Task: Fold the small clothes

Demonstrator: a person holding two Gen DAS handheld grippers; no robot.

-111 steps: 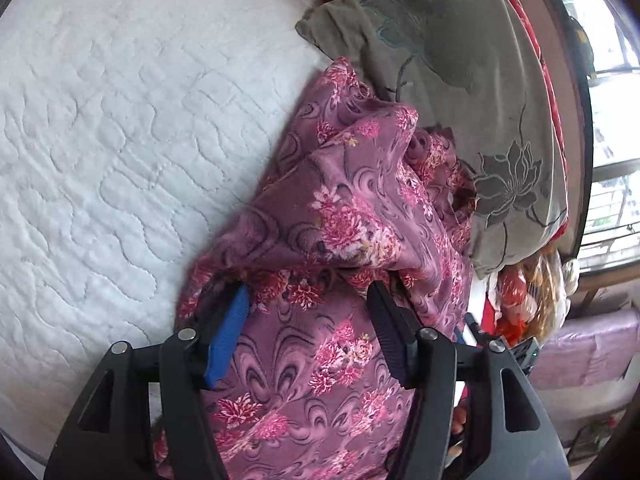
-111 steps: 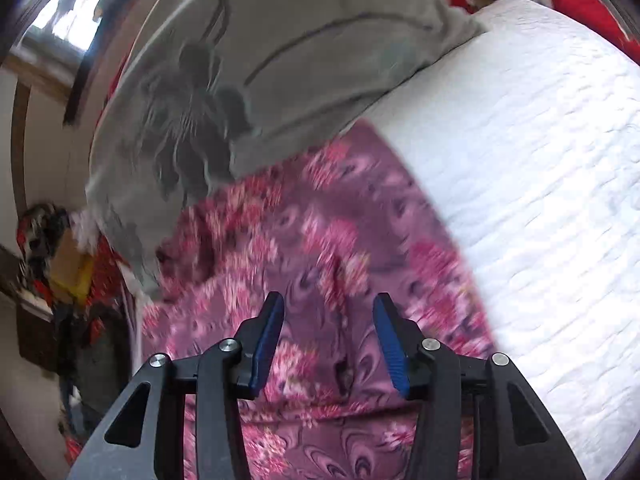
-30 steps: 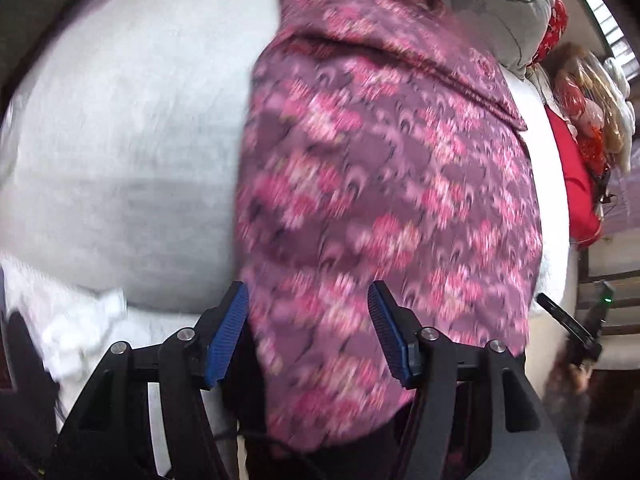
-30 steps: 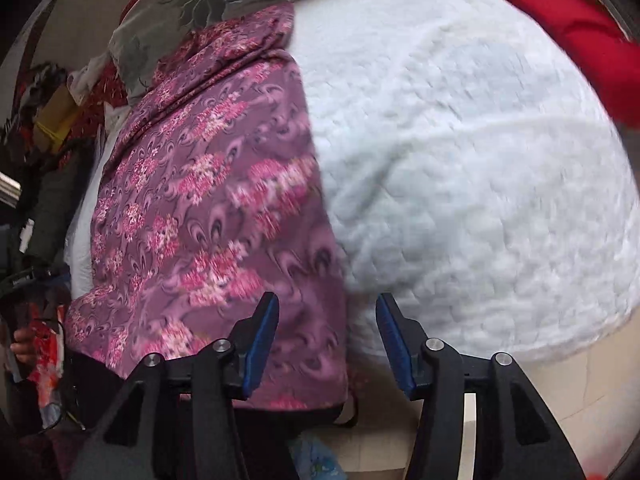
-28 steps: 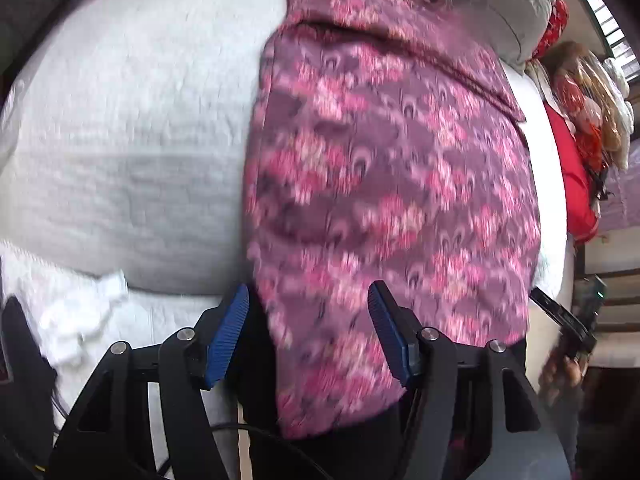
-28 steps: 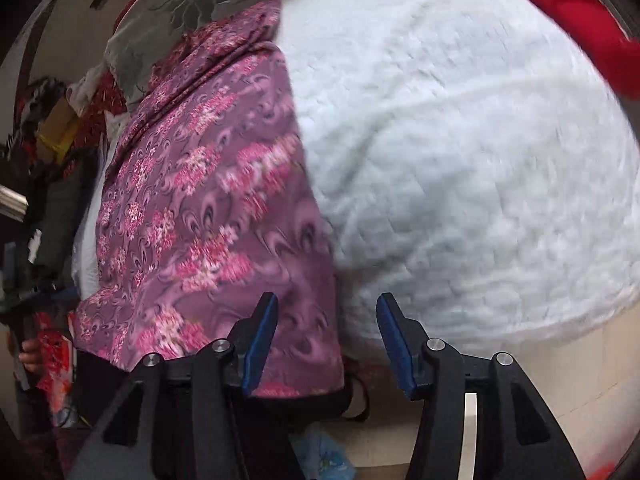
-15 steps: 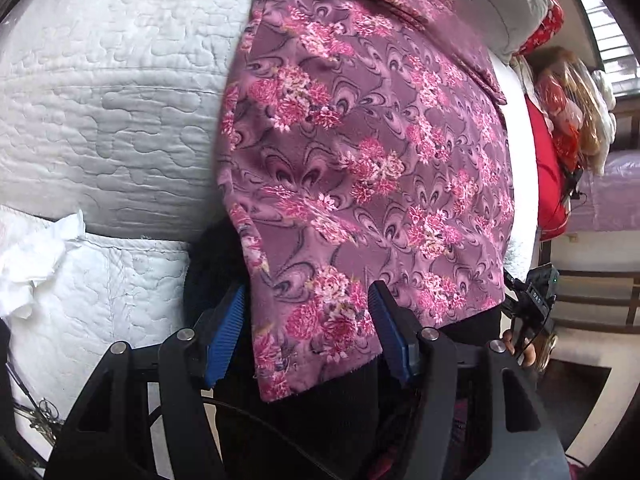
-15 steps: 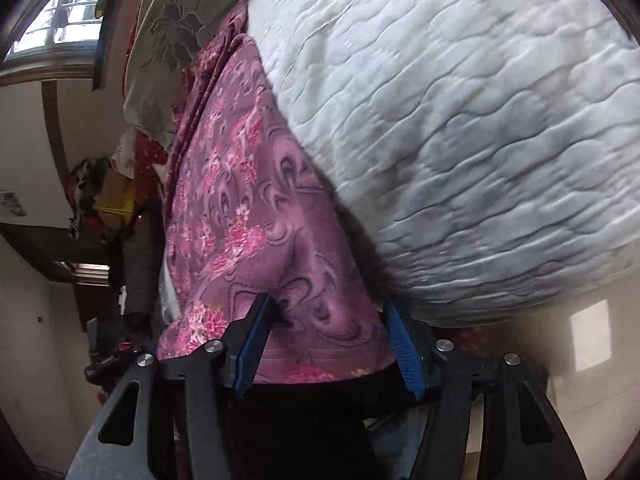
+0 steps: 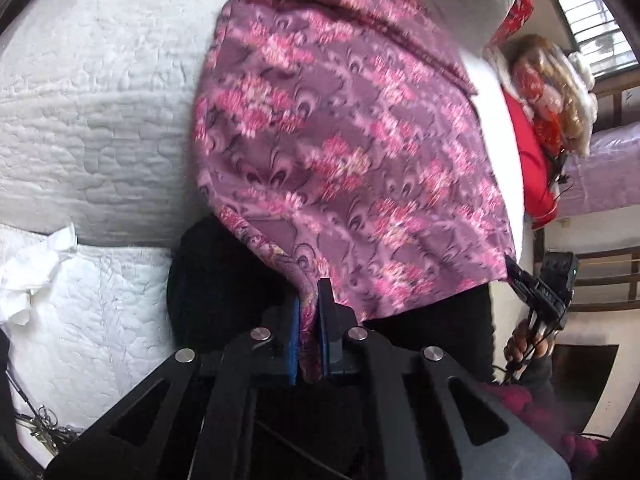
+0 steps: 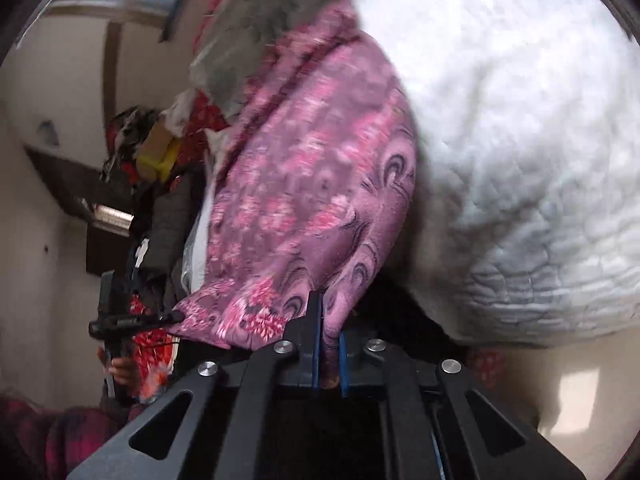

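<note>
Purple floral garment (image 9: 352, 152) lying on the white quilted bed (image 9: 104, 100), its near hem hanging over the edge. Left gripper (image 9: 308, 344) and right gripper (image 10: 329, 352), jaws just closed, each pinch a hem corner.

L gripper (image 9: 308, 332): matte blk plastic frame, triangular cutouts both sides, 4 round silver screws across linkage, blue pads on inner faces of blk fingers (image 9: 329, 320). Thin blk cable under body. R gripper (image 10: 326, 344): same build, blk frame w/ cutouts, 4 silver screws, blue pads. Seen from L cam, R unit = blk boxy housing on handle, small teal LED. Person: blk trousers (image 9: 432, 332), red floral garment (image 10: 154, 356) near hand.
</note>
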